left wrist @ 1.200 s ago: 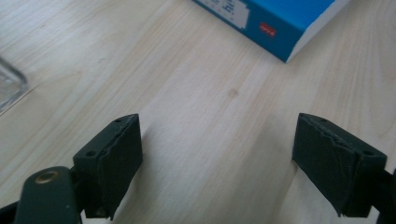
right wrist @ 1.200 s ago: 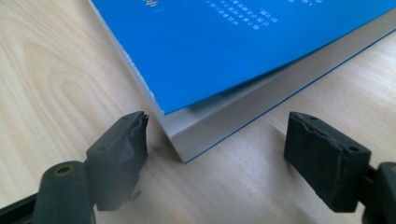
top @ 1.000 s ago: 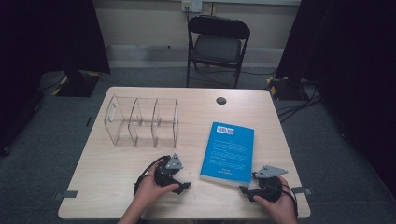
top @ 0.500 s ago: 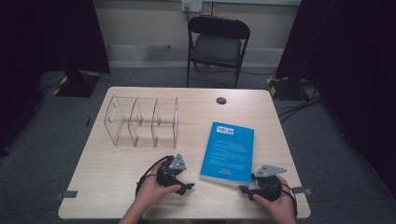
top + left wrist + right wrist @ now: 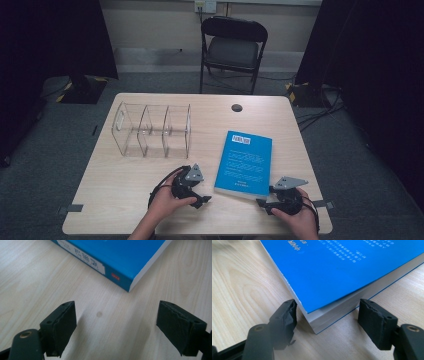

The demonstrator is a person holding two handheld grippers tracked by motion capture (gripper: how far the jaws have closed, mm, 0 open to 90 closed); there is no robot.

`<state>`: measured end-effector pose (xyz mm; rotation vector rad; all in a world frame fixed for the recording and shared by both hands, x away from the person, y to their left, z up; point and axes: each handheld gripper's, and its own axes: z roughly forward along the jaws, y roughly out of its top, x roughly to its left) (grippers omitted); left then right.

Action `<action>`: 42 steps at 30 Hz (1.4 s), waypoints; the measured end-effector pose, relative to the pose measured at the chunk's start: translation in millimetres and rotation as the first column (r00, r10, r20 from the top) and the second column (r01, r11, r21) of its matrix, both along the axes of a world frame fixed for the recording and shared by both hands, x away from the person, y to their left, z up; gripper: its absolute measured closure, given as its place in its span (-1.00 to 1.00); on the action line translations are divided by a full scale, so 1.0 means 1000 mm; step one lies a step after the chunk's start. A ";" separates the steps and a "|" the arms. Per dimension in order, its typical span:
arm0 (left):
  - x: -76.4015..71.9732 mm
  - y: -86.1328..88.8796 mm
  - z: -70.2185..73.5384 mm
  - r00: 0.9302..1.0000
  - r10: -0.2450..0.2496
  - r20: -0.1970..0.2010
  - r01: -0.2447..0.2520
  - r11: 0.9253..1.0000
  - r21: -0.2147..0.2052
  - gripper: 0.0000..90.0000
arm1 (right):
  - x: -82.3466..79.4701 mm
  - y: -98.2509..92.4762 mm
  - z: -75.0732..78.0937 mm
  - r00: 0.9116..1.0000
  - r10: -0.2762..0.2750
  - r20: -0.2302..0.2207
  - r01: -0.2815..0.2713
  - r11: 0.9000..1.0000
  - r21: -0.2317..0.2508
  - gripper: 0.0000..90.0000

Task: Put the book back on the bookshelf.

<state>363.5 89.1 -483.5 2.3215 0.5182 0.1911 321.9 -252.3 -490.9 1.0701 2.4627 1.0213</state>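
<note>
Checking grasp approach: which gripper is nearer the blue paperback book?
Right. The right gripper has the blue paperback book corner between its jaws; the left gripper sits short of the other near corner.

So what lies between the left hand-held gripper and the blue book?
Only bare table, per the left gripper view: the left hand-held gripper is open, short of the blue book.

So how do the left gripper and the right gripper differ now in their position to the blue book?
The right gripper has a corner of the blue book between its jaws; the left gripper has only bare table between its jaws, the book's corner lying ahead. Both are open, each held in a hand at the near edge.
</note>
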 end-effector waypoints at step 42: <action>0.003 -0.036 -0.010 0.999 -0.052 0.013 0.053 0.999 -0.008 -0.38 | -0.003 0.009 0.004 0.997 -0.072 -0.031 0.071 0.997 -0.034 -0.31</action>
